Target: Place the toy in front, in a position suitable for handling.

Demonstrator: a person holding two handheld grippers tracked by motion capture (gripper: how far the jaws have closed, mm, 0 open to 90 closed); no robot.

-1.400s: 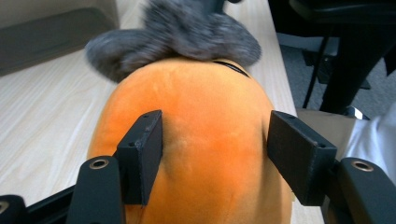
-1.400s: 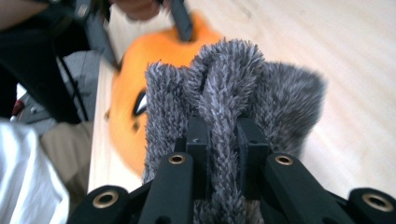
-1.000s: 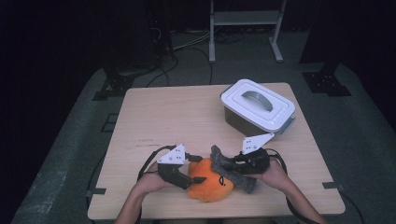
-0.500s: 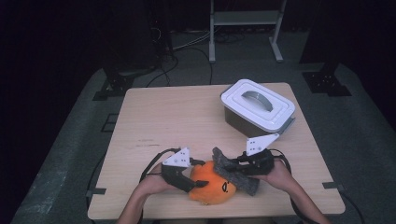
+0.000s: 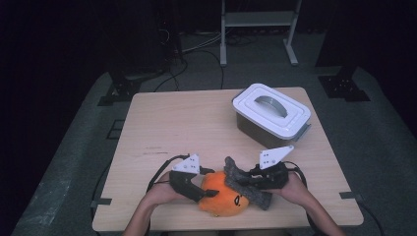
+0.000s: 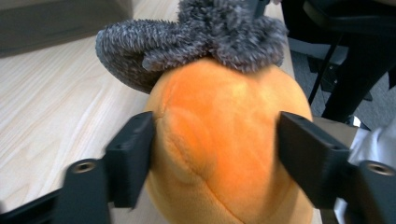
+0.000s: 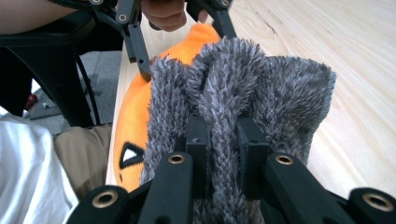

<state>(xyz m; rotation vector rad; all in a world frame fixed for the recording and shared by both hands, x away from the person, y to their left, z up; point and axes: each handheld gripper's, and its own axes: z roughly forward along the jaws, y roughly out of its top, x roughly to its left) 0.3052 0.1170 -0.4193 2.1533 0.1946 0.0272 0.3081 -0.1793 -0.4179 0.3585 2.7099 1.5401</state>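
An orange plush pumpkin [image 5: 220, 200] with a black face lies near the table's front edge. A grey fuzzy cloth piece [image 5: 247, 186] is draped over its top. My left gripper [image 5: 209, 191] comes in from the left with the pumpkin [image 6: 219, 140] between its jaws. Those jaws have just been closing, and both pads press into the plush sides. My right gripper [image 5: 242, 181] comes in from the right, shut on a fold of the grey cloth [image 7: 280, 93], which bunches up between its pads [image 7: 198, 140]. The pumpkin [image 7: 133, 121] shows under the cloth there.
A grey storage box with a white handled lid [image 5: 271, 115] stands at the back right of the wooden table [image 5: 187, 128]. A person's hands hold both grippers at the near edge. Cables trail on the dark floor behind the table.
My left gripper's jaws have drawn in on the pumpkin's sides. The right gripper, with the grey cloth, has edged slightly toward the near right. The pumpkin has stayed put.
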